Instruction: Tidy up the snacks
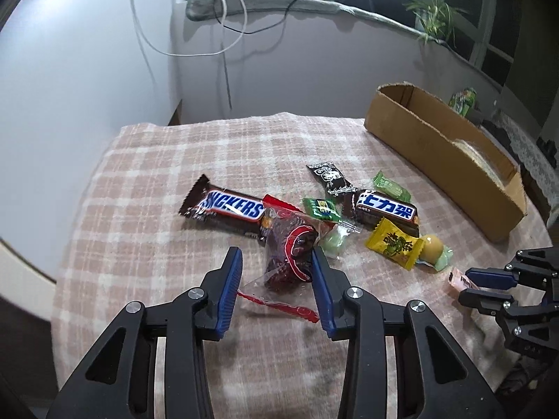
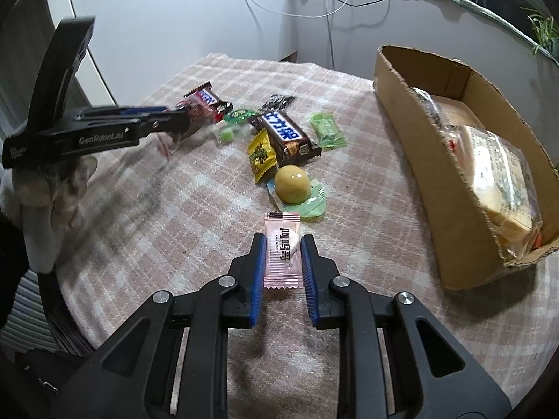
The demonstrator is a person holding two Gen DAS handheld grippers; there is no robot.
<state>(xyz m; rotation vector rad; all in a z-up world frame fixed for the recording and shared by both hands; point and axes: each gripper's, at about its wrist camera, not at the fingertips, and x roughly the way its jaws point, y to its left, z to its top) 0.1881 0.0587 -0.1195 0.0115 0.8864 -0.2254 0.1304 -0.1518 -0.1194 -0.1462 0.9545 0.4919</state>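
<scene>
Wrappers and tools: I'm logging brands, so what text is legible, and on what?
"SNICKERS": brown bar.
"士力架": second brown bar.
"GenRobot.AI": left gripper body.
"阿咕咕", doubtful: pink sachet in right gripper.
Yellow packet, green candy, black wrapper: unreadable.

Two chocolate bars [image 1: 223, 206] [image 1: 386, 209], one cardboard box [image 1: 436, 153], one yellow sachet [image 1: 393, 244], one pink sachet [image 2: 282, 249], one clear red-trimmed packet [image 1: 290, 255] and one round yellow sweet [image 2: 292, 183].

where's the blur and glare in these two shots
Right wrist view: the left gripper is motion-smeared, while the pale pink candy wrapper in the right gripper is crisp. Left wrist view: bright window glare top right, and fisheye bends the brown cardboard box.
</scene>
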